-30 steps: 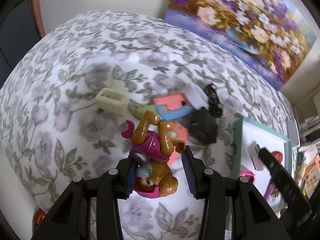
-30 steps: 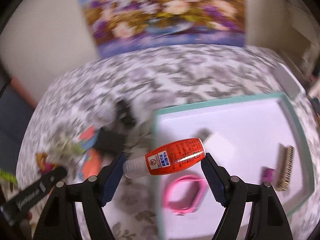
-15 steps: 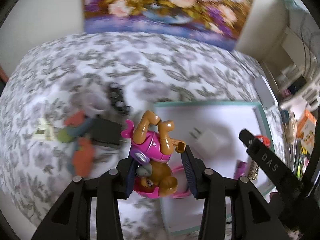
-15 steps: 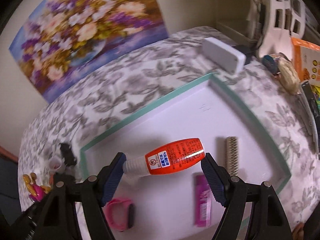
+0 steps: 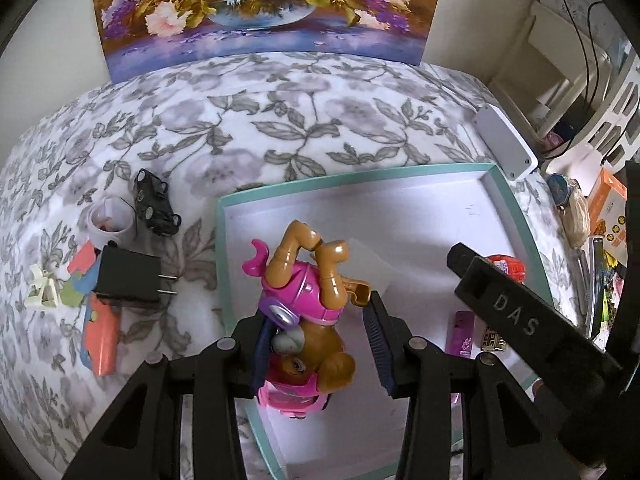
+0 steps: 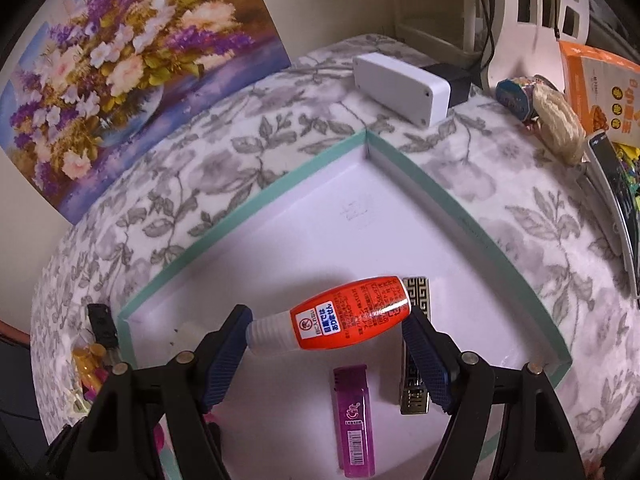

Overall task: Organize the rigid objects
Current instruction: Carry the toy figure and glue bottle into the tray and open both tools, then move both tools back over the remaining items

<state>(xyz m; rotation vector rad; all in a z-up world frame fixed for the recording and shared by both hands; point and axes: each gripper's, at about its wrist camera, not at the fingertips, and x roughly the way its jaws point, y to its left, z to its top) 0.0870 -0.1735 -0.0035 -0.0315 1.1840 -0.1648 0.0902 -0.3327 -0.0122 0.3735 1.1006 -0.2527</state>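
1. A floral-patterned cloth (image 5: 280, 120) covers the bench; a flower painting (image 5: 260, 12) leans on the wall behind.
2. The left gripper (image 5: 320, 336) has its fingers clamped on a toy dog (image 5: 308, 300), upside down, legs pointing away, above the near left corner of the teal-rimmed tray (image 5: 516, 208).
3. The right gripper (image 6: 326, 350) has its fingers clamped endwise on an orange bottle (image 6: 344, 320), long axis crosswise, cap to the left, over the tray's middle.
4. In the tray lie a purple lighter (image 6: 354, 420) and a patterned bar (image 6: 416, 392); its far half is bare.
5. Left of the tray lie a black plug adapter (image 5: 128, 276), a toy car (image 5: 154, 204) and coloured pieces.
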